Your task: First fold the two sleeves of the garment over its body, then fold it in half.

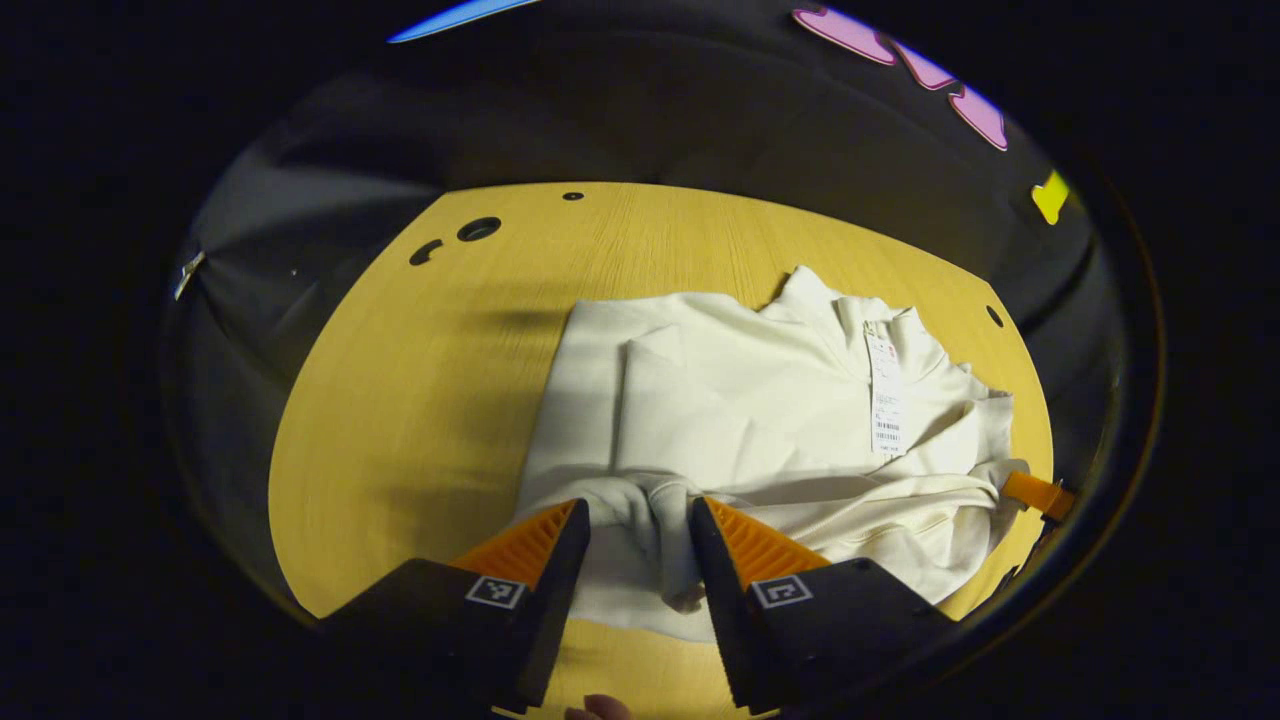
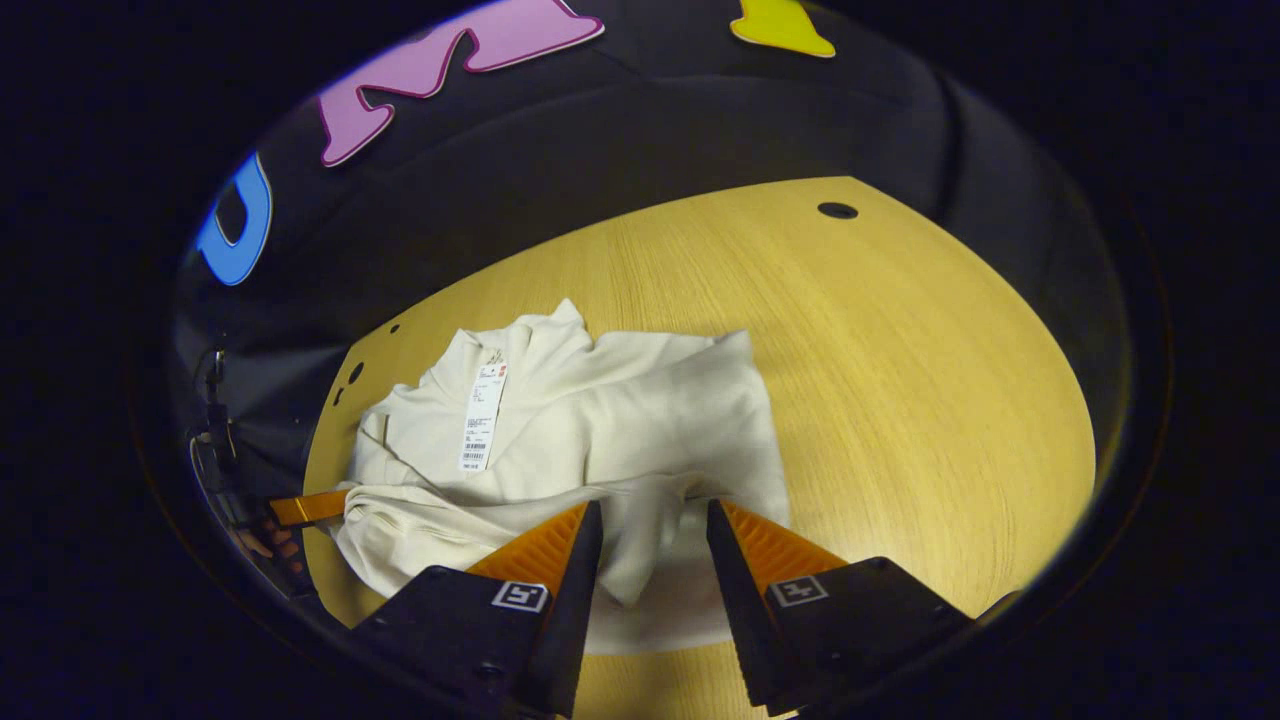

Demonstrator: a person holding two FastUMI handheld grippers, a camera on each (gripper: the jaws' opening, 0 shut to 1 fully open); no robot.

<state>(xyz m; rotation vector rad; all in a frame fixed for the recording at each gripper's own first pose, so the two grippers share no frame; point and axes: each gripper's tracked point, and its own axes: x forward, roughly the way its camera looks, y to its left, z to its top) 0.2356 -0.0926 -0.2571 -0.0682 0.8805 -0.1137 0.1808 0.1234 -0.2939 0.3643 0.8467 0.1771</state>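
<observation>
Wood table [image 1: 420, 400] | garment [image 1: 760, 420] hem bunched between both jaws | grip unclear

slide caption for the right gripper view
Right gripper lifting the near edge of a cream garment on a wooden table.

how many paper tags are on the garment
1. A paper tag hangs from the collar of the cream garment and lies down its chest; the right gripper view shows the same tag. Folds may hide others.

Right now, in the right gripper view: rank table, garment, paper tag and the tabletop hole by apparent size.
1. table
2. garment
3. paper tag
4. tabletop hole, though it sits farther away, so its true size versus the tag is unsure.
</observation>
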